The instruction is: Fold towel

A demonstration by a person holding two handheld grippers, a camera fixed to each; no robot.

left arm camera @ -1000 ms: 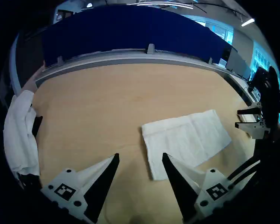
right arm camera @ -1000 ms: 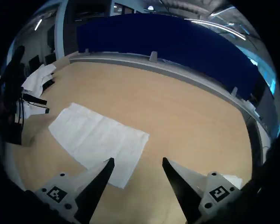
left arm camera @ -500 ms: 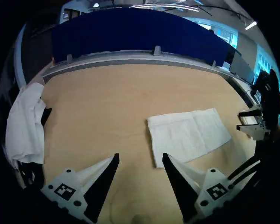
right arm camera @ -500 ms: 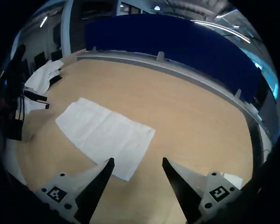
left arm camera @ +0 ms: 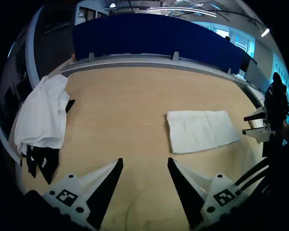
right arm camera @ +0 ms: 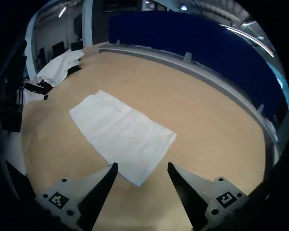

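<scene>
Two grippers are pulling back: your left gripper (left arm camera: 144,159) and right gripper (right arm camera: 141,164) are both hanging with fingers spread wide, gripping nothing. A second ago the white rectangular cloth towel (left arm camera: 201,131) was reaching under the left gripper's tips; now it is lying flat on the pale wooden table (left arm camera: 117,100), ahead of them, with only its near corner showing between the right gripper's fingers. It is looking like a neat creased rectangle, so I'm judging this fold as done and you're letting go or resetting. Counting: one towel, one crumpled white cloth heap (left arm camera: 44,111) over some black items (left arm camera: 40,161) at the table edge, one dark blue divider panel (left arm camera: 156,38).
</scene>
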